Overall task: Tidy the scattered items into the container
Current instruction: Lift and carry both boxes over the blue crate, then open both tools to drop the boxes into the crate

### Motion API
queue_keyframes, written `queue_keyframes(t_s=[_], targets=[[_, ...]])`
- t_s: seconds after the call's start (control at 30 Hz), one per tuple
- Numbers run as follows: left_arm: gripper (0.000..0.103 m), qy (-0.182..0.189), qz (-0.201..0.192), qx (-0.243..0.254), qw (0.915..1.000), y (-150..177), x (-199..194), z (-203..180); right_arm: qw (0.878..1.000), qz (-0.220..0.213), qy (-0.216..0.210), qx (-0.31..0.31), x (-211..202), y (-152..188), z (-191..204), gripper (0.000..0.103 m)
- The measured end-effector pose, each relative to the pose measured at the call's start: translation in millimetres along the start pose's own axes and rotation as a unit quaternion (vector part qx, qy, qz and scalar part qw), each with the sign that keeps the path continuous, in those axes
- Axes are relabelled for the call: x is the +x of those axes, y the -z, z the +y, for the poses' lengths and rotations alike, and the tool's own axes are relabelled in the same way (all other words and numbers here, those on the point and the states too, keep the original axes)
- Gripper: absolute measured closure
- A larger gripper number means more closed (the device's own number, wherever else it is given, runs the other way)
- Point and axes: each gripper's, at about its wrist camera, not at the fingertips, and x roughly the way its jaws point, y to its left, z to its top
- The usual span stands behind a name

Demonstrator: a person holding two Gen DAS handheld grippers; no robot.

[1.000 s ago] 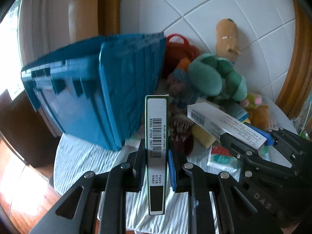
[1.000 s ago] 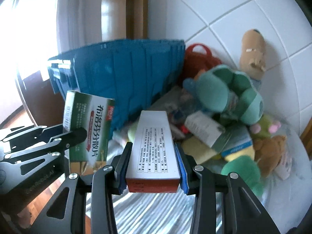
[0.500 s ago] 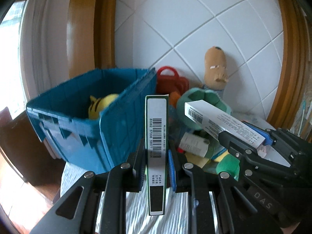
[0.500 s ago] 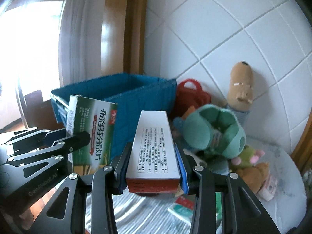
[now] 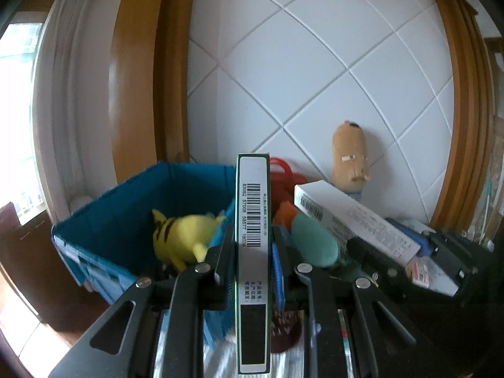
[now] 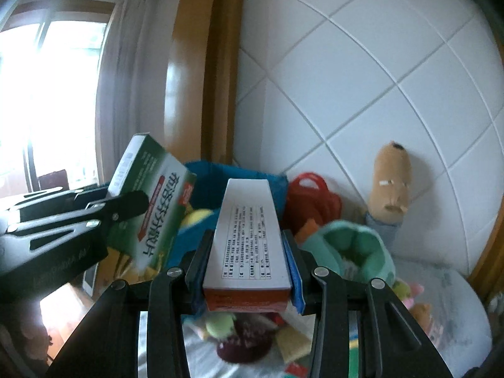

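1. The left gripper (image 5: pixel 253 252) is clamped narrow on a thin green-and-white cardboard box with a barcode (image 5: pixel 253 239), held on edge. The grip sits low on the box, so a jolt could pivot it between the pads and tip it out short of the bin.
2. The right gripper (image 6: pixel 247 263) is closed on a long white carton with an orange end (image 6: pixel 247 236). Most of its length sticks out past the pads, so it could lever loose if its far end knocks the bin.
3. The open blue plastic crate (image 5: pixel 141 214) lies at ten o'clock of the left gripper, with a yellow striped plush toy (image 5: pixel 182 236) already inside. In my judgement both boxes are near its rim; letting go too soon would drop them onto the cloth.
4. The two grippers ride just beside each other, the white carton at two o'clock of the green box, so they could collide over the opening.
5. Still outside the crate: a teal plush (image 6: pixel 356 252), a tan plush leaning on the white tiled wall (image 6: pixel 392 186), a red handled bag (image 6: pixel 310 198) and small packets on the white cloth-covered table (image 6: pixel 441 299). The teal plush crowds the crate's near corner.
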Motion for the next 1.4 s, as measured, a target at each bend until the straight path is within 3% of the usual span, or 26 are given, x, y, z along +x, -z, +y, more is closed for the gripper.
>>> queue_keyframes(t_s=[0.2, 0.37, 0.53, 0.7, 0.87, 1.1, 1.13, 1.17, 1.2, 1.23, 1.27, 1.4], targets=[[0.083, -0.008, -0.034, 0.007, 0.9994, -48.2, 22.6, 64.8, 1.000, -0.024, -0.002, -0.002, 42.5, -40.4, 40.6, 0.063], [0.083, -0.033, -0.031, 0.014, 0.9989, -76.2, 55.4, 135.9, 0.999, -0.033, -0.013, 0.004, 95.0, -75.2, 84.5, 0.063], [0.083, -0.053, 0.006, 0.008, 0.9985, -77.2, 100.5, 201.7, 1.000, -0.008, -0.025, 0.003, 146.7, -85.7, 121.4, 0.063], [0.083, -0.056, 0.074, -0.001, 0.9957, -56.9, 145.5, 251.1, 0.998, 0.036, -0.045, 0.005, 192.9, -83.0, 148.9, 0.063], [0.083, -0.055, 0.103, -0.001, 0.9931, -43.1, 171.7, 273.4, 0.996, 0.069, -0.050, 0.004, 228.2, -79.2, 169.2, 0.063], [0.082, -0.037, 0.119, 0.006, 0.9922, -35.1, 192.3, 278.0, 0.996, 0.087, -0.027, 0.005, 237.7, -70.2, 175.0, 0.063], [0.081, -0.036, 0.121, 0.008, 0.9919, -33.8, 194.9, 276.9, 0.996, 0.086, -0.022, 0.006, 238.5, -69.5, 174.6, 0.059], [0.069, -0.037, 0.123, 0.010, 0.9917, -33.3, 196.3, 276.6, 0.996, 0.084, -0.019, 0.007, 238.4, -68.9, 173.7, 0.047], [0.046, -0.039, 0.124, 0.009, 0.9915, -32.1, 197.9, 276.4, 0.996, 0.082, -0.015, 0.007, 238.3, -68.4, 172.8, 0.040], [0.033, -0.042, 0.119, 0.010, 0.9920, -31.0, 196.4, 275.5, 0.997, 0.081, -0.012, 0.008, 238.2, -67.8, 171.9, 0.025], [0.016, -0.045, 0.114, 0.011, 0.9924, -29.9, 194.8, 274.6, 0.997, 0.079, -0.008, 0.008, 238.0, -67.5, 171.3, 0.018], [0.013, -0.048, 0.110, 0.017, 0.9926, -25.1, 191.6, 270.4, 0.997, 0.080, -0.002, 0.010, 237.8, -66.8, 168.3, 0.012]])
